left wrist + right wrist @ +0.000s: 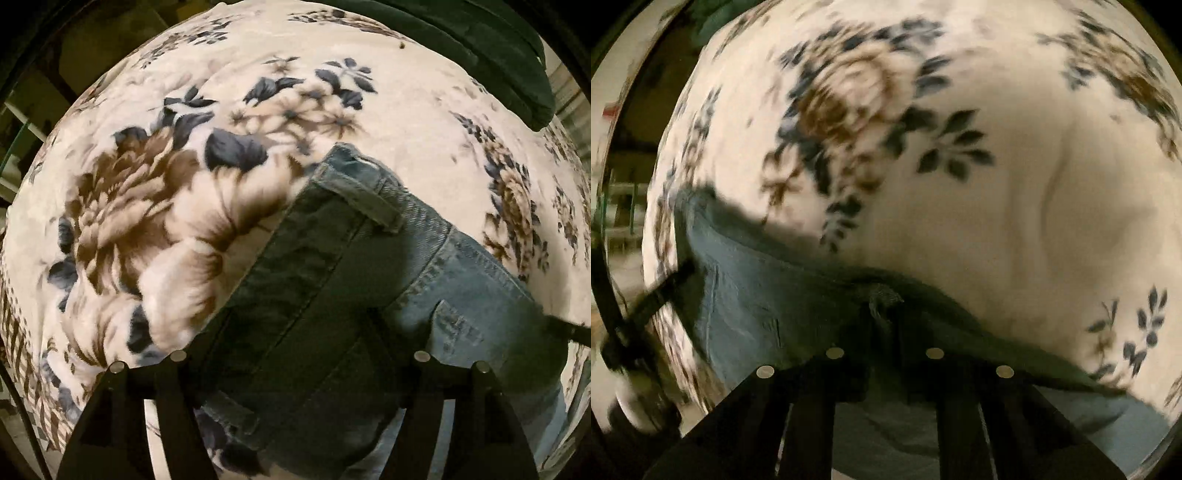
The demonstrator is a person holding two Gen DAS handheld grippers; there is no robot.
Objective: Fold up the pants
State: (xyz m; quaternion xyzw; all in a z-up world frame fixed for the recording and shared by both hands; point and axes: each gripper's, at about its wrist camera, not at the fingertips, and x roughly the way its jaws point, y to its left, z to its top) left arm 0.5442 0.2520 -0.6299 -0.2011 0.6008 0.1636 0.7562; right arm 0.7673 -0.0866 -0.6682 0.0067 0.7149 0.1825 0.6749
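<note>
Denim pants (332, 295) lay on the floral blanket (424, 129); left gripper (299, 360) jaws stood open, right gripper (884, 350) jaws pinched the fabric.

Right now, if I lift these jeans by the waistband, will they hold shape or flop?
Likely flop: the jeans are soft denim, draped and creased over the floral blanket. The waistband looks thicker, with doubled seams and a belt loop, so it should stay somewhat flatter. They probably won't slide easily; the blanket looks plush. The right gripper seems pinched on a fabric fold.

Both grippers (301, 363) (884, 360) have black, wedge-shaped jaws studded with round silver screws.
</note>
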